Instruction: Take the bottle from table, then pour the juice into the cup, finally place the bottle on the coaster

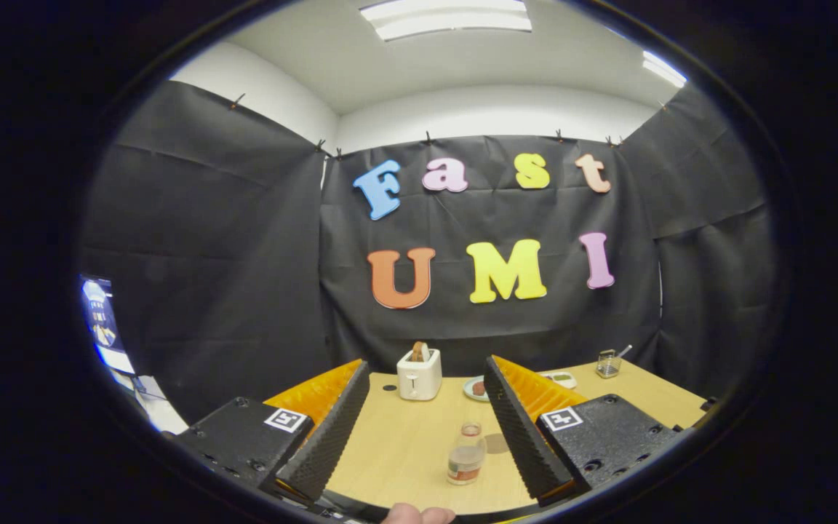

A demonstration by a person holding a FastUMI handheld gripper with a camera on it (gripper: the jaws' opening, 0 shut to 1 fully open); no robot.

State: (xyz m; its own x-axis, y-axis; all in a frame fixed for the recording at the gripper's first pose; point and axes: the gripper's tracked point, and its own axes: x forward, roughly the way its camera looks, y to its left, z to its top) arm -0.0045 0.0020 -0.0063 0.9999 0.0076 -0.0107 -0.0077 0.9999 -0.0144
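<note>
wooden table [404,451], bottle [466,462], toaster [419,374], plate [474,389]

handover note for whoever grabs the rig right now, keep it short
Gripper: open, fingers spread wide, holding nothing, raised above the near edge of the table.
Bottle: upright on the table, between the fingers, nearer the right one.
Coaster: dark round patch just beyond the bottle, against the right finger.
Cup: probably the glass with a spoon at the far right of the table.
Also there: toaster, small plate beside it.
Done: nothing yet.
Left: grasp the bottle, pour into the cup, set the bottle on the coaster.
</note>
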